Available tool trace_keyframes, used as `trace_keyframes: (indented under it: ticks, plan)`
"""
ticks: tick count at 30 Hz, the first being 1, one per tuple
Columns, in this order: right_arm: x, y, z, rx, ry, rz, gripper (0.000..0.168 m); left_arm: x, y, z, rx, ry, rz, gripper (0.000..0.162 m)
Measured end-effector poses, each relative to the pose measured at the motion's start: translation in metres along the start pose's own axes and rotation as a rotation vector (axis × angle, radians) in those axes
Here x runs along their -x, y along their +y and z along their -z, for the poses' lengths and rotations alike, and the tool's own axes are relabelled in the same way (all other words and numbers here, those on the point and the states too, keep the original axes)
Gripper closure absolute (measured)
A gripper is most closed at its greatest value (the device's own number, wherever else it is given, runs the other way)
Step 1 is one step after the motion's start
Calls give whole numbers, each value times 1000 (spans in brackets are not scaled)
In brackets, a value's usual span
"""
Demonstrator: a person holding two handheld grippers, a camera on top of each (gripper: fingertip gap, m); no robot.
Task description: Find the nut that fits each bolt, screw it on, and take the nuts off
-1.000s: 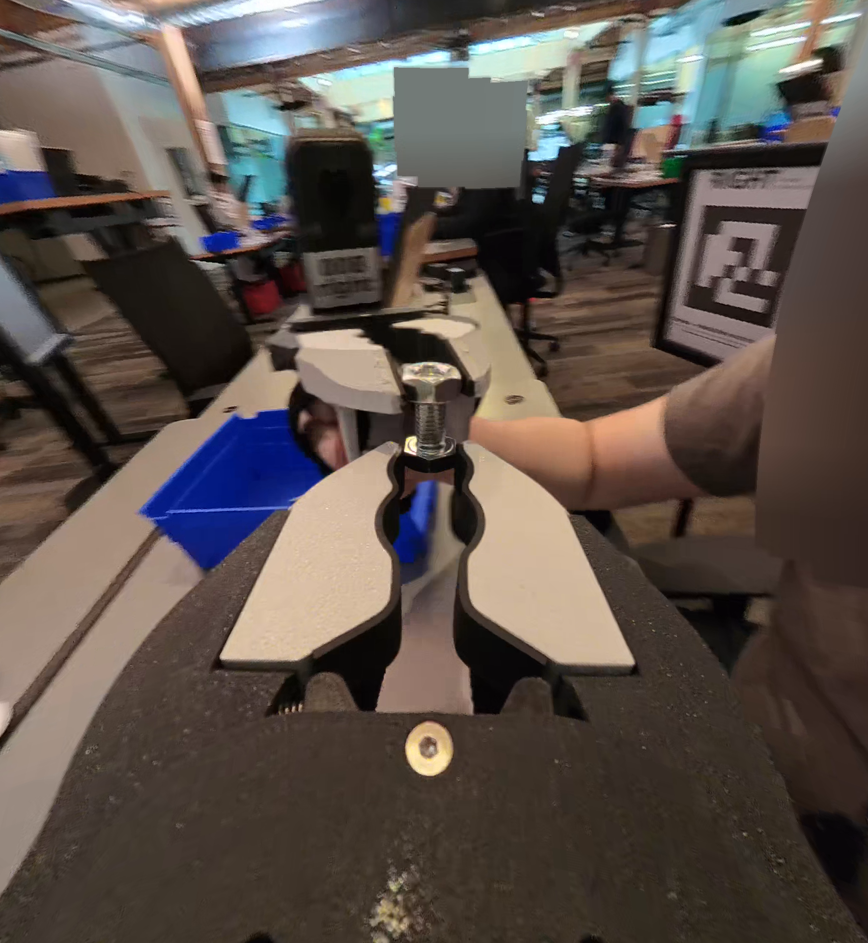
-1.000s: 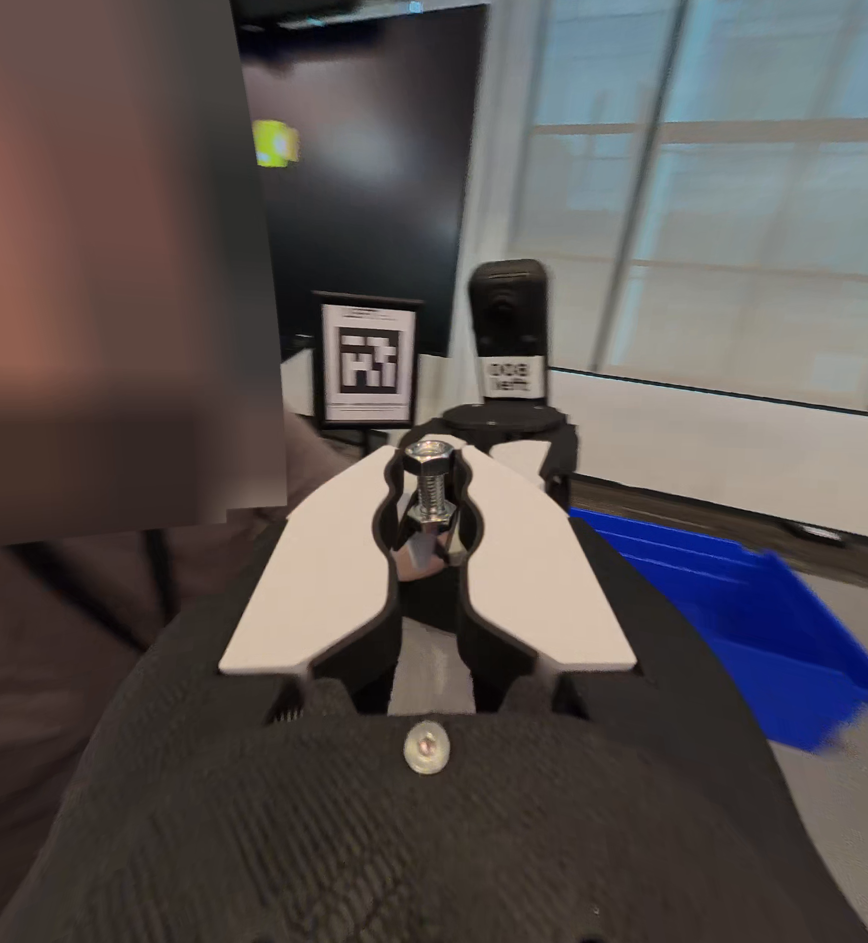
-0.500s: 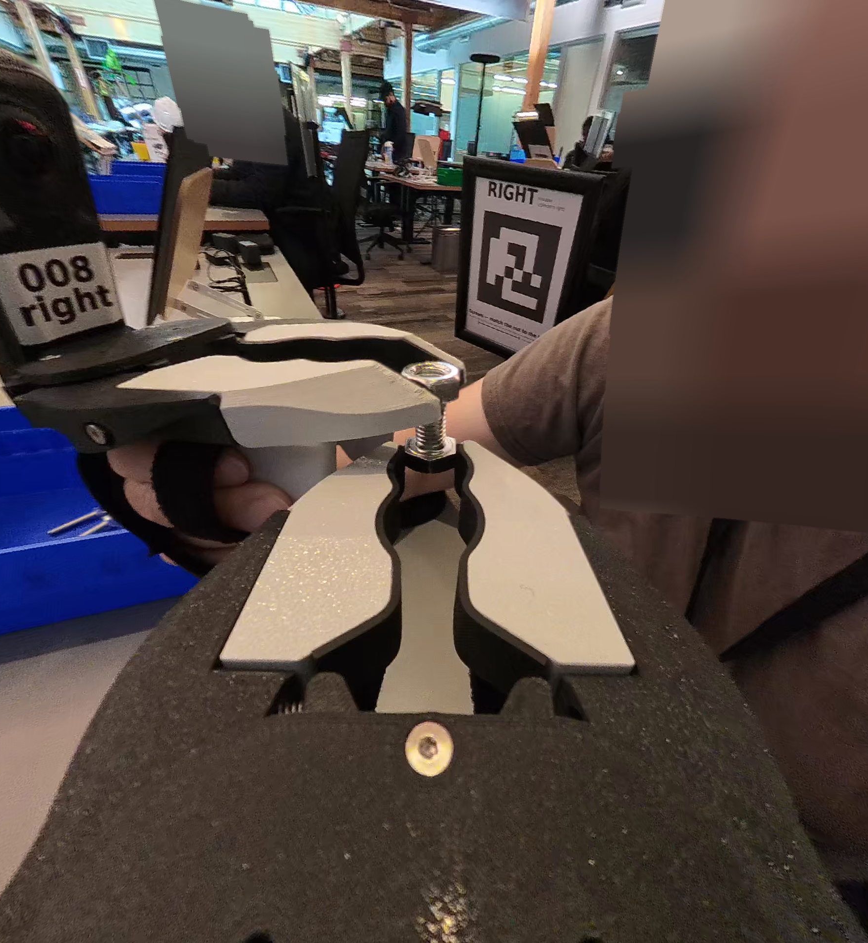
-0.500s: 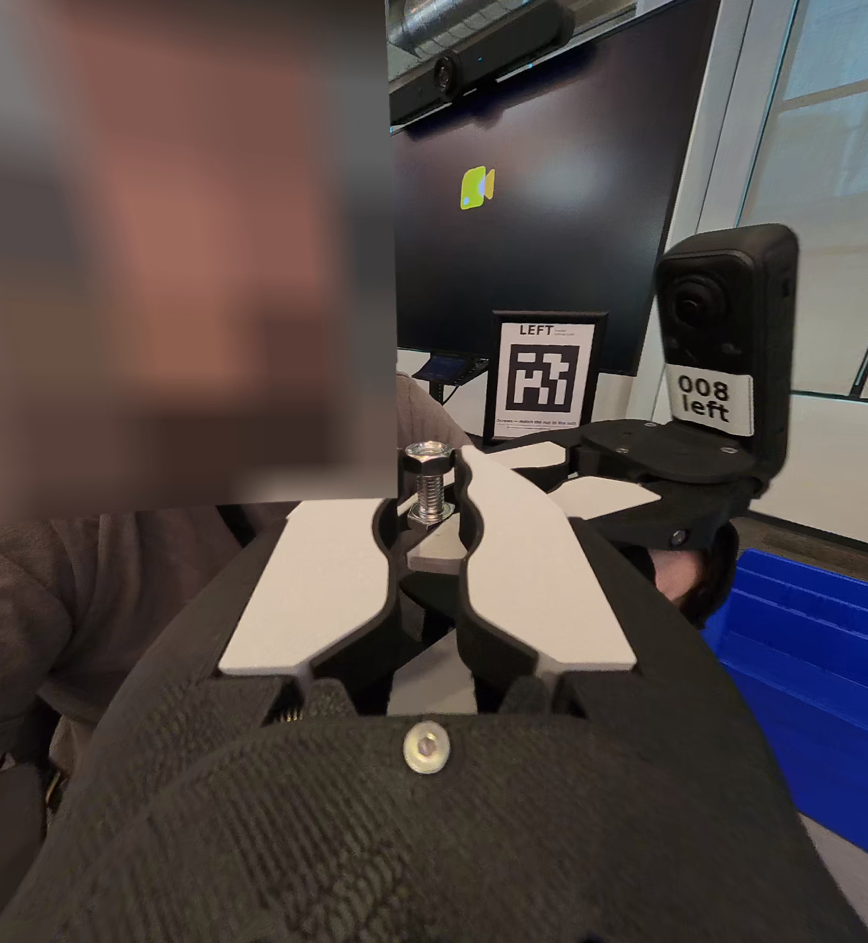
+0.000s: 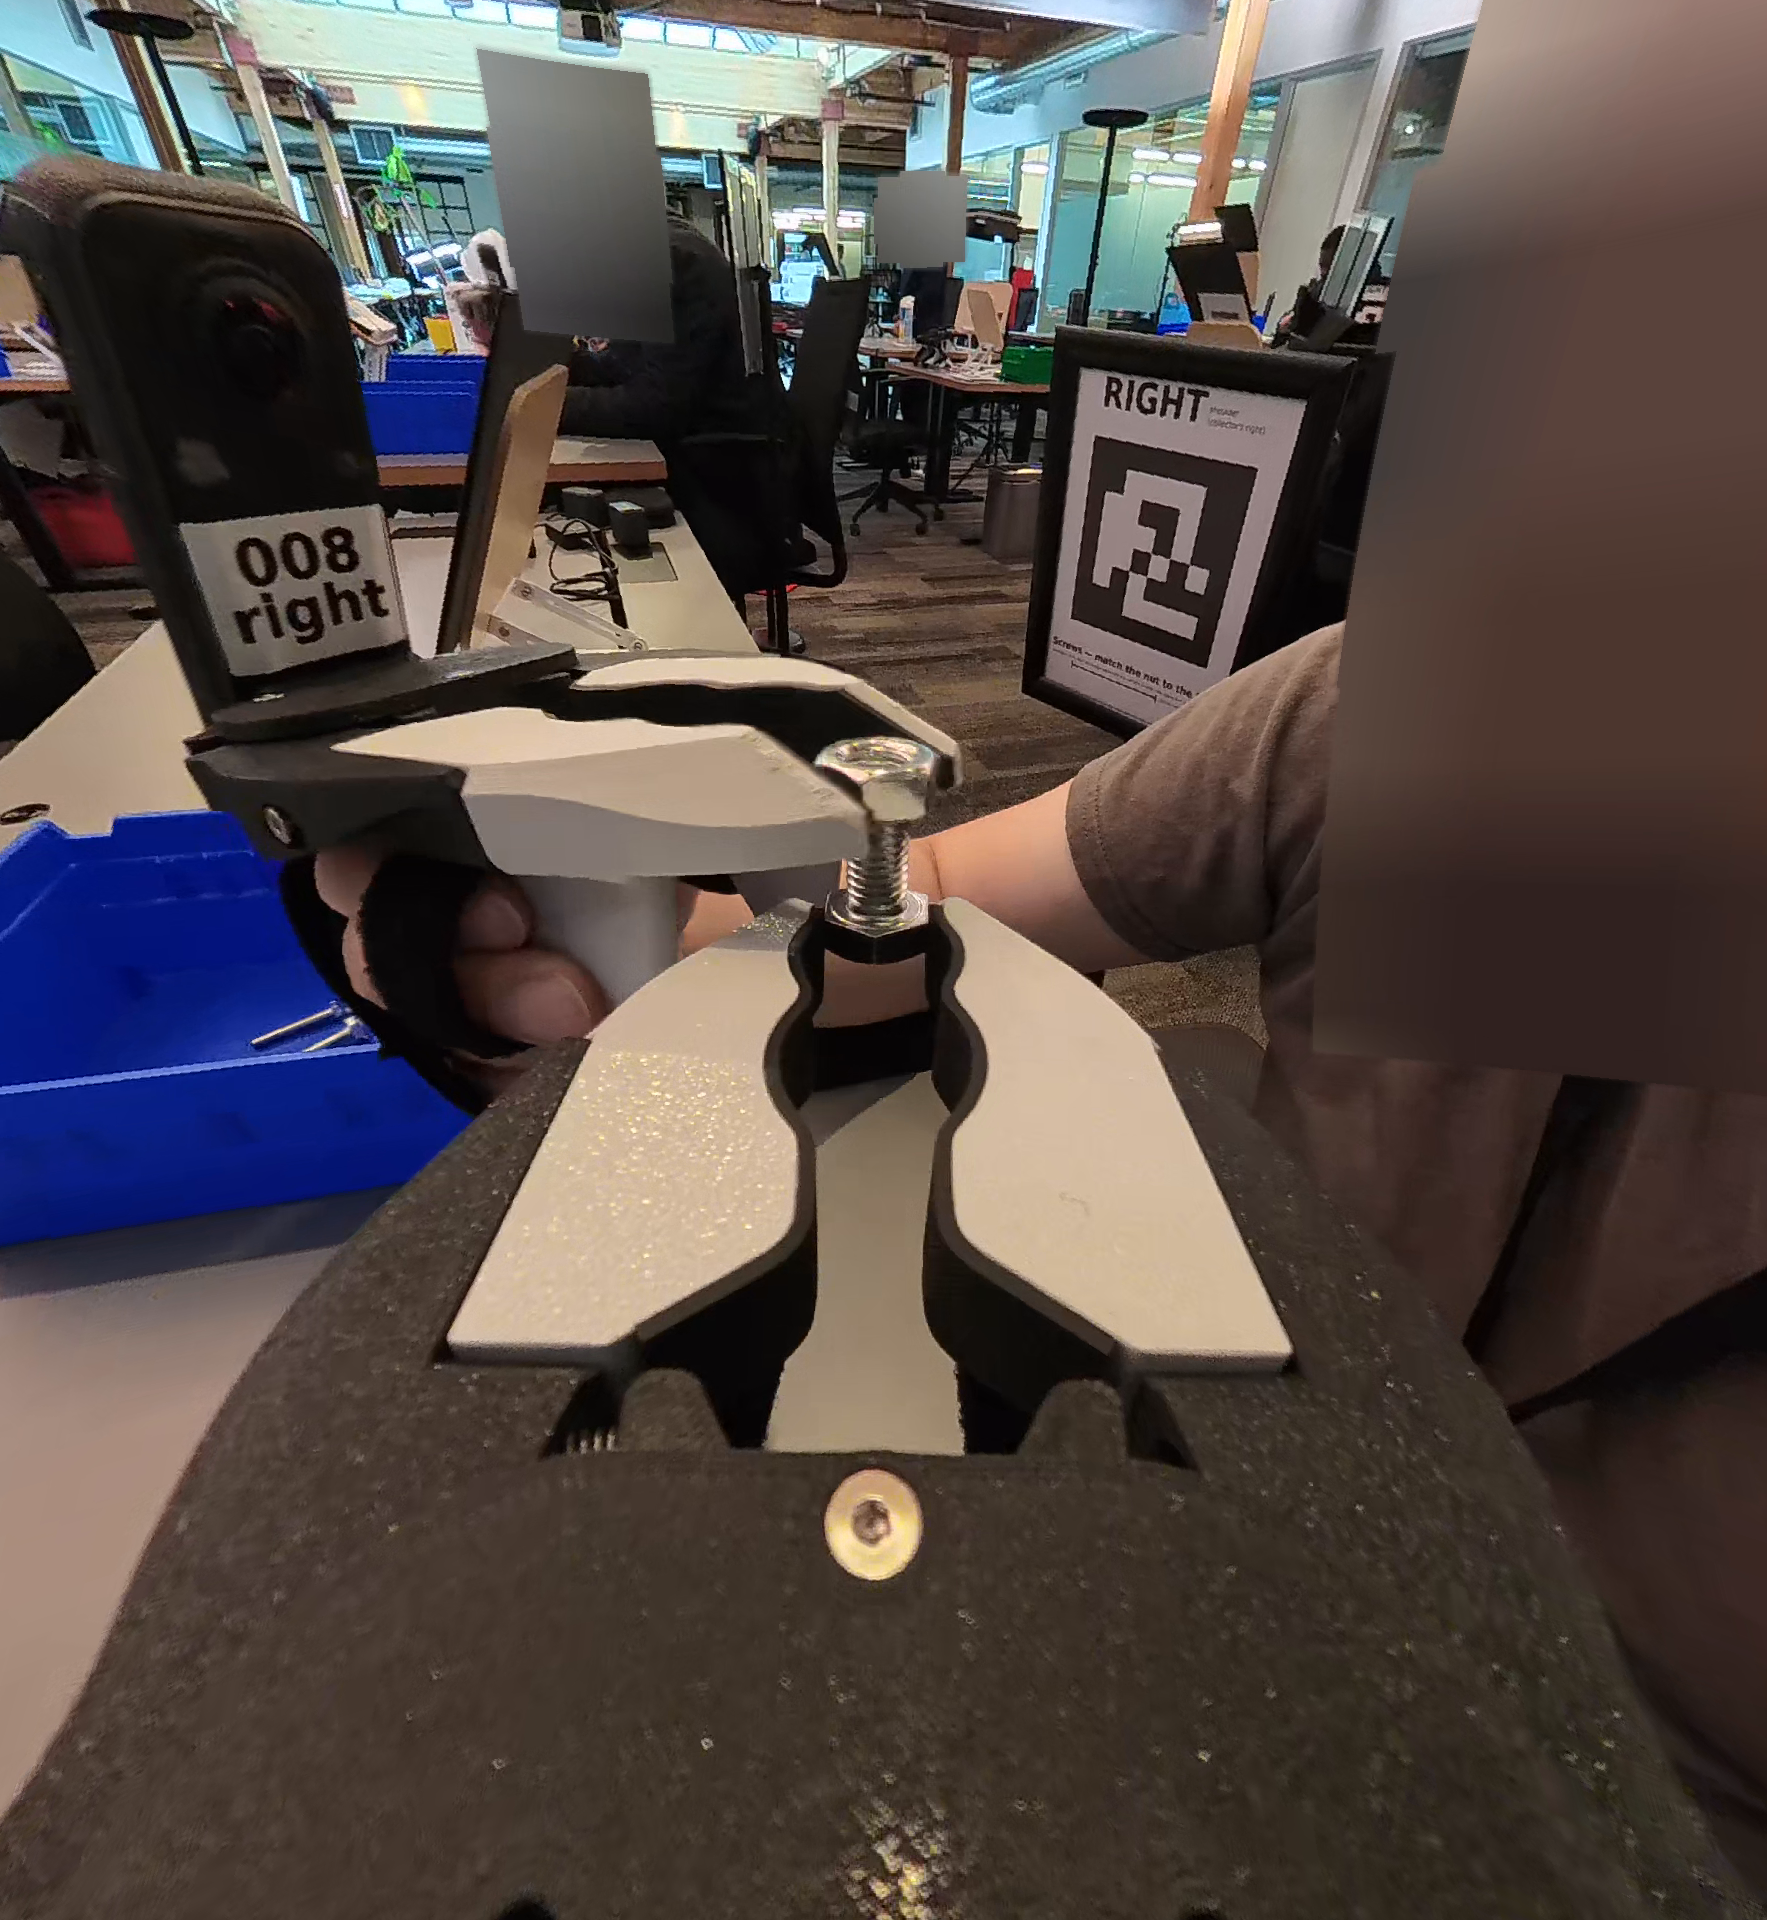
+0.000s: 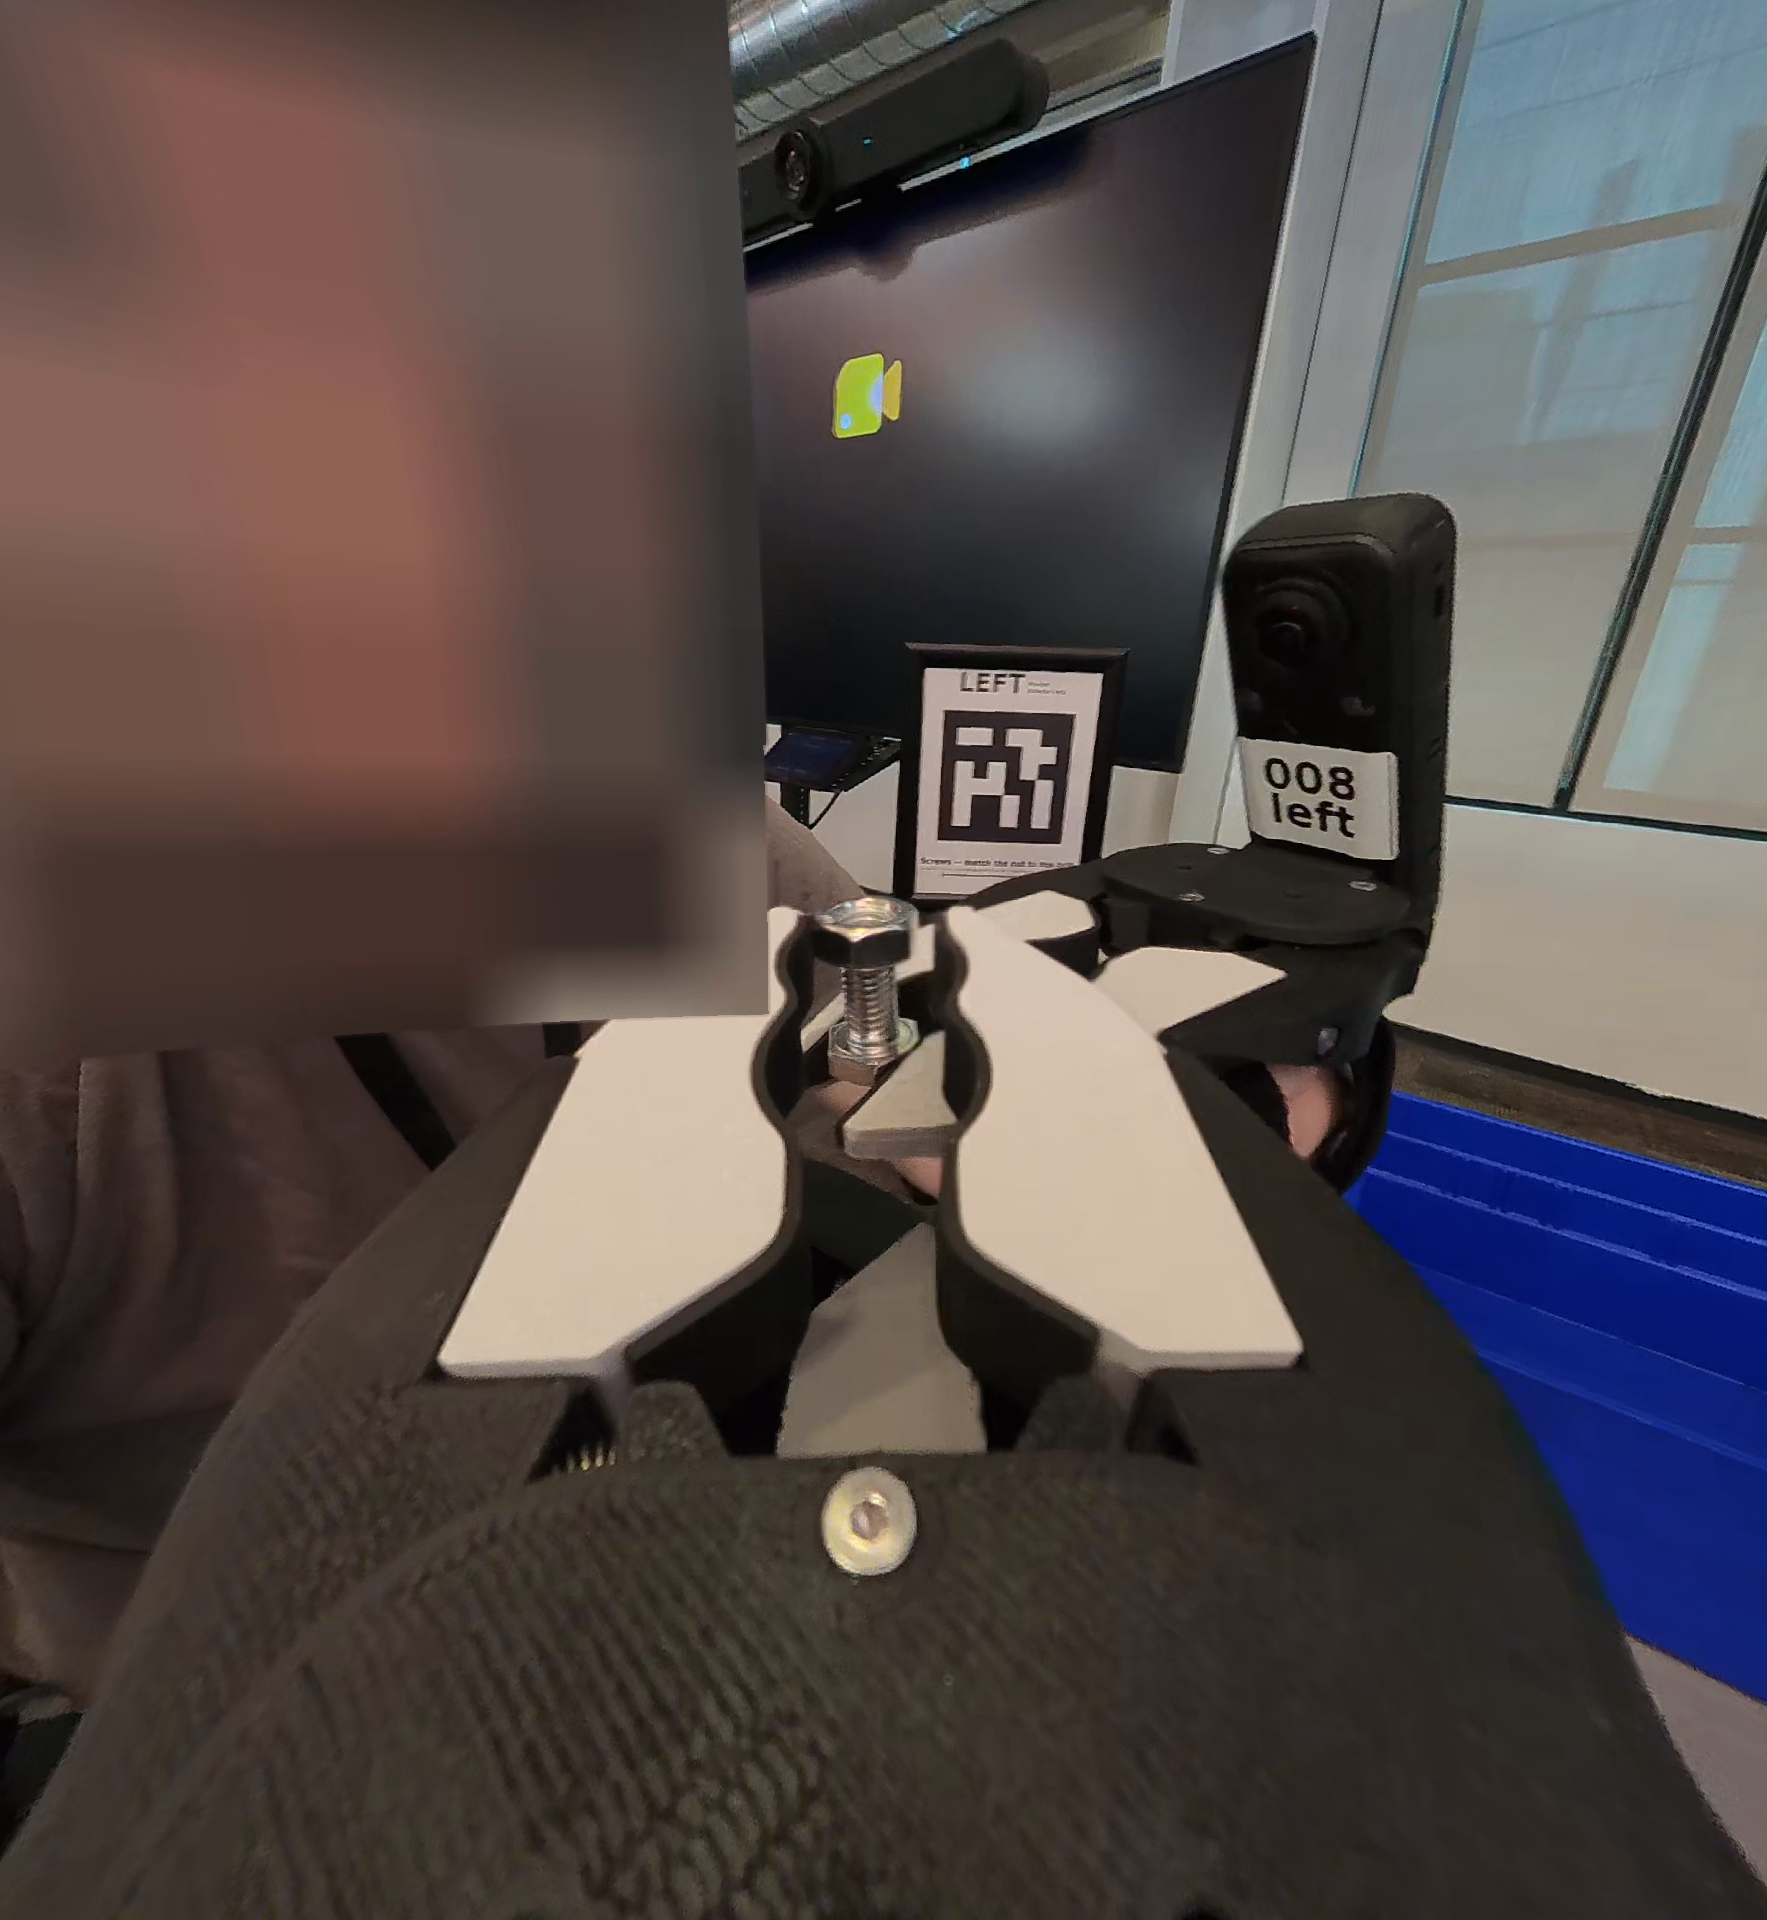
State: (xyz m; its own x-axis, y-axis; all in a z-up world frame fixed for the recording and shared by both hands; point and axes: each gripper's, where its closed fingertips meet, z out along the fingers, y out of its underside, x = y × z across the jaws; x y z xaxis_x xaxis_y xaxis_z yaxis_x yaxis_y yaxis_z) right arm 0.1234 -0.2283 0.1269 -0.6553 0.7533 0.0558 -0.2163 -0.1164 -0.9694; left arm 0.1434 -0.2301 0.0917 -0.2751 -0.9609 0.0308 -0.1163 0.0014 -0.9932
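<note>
Steel bolt [image 5: 877,831] is standing upright between the grippers: right gripper [image 6: 866,940] is pinching its head, left gripper [image 5: 874,925] is clamping the nut [image 5: 875,914]. Light, rigid, slippery; flats are offering the best grip.

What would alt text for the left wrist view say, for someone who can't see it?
The left gripper clamps a nut on a silver bolt standing upright, while the right gripper, coming in from the left and held by a hand, closes on the bolt's head. A blue bin sits on the table behind, to the left.
</note>
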Motion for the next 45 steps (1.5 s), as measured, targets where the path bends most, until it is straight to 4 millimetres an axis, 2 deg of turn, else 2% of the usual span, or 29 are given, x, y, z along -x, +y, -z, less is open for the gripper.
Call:
trace_keyframes:
  ticks: [2, 5, 8, 13, 16, 20, 24, 29, 34, 37, 41, 45]
  plan:
    - [-7, -2, 2, -3, 49, 1, 130, 2, -2, 2, -9, -12, -2, 144]
    - [-11, -9, 7, -26, 89, 8, 127, 8, -4, 5, -16, -54, -7, 144]
    - [-25, -17, 14, -37, 228, 54, 123, 21, -10, 11, -52, -144, -14, 144]
    - [-62, -35, 32, -23, 674, 210, 122, 73, -11, 39, -50, -568, -117, 144]
    - [-80, -33, 41, 7, 931, 215, 122, 85, -14, 49, -70, -708, -154, 144]
    - [-88, -23, 40, 80, 1099, 290, 125, 94, -10, 56, -53, -793, -151, 144]
    - [-90, -20, 42, 123, 1172, 343, 132, 94, -10, 56, -47, -807, -157, 144]
    - [-92, -14, 43, 131, 1144, 278, 149, 92, -11, 55, -53, -799, -158, 144]
    - [-90, -15, 40, 129, 1073, 270, 149, 90, -12, 54, -49, -764, -160, 144]
    - [-79, -17, 28, 132, 900, 265, 149, 75, -16, 45, -81, -606, -119, 144]
    - [-54, -19, 16, 100, 578, 187, 149, 48, -21, 31, -95, -375, -72, 144]
    - [-27, -14, 6, 64, 304, 108, 149, 22, -16, 16, -79, -171, -32, 144]
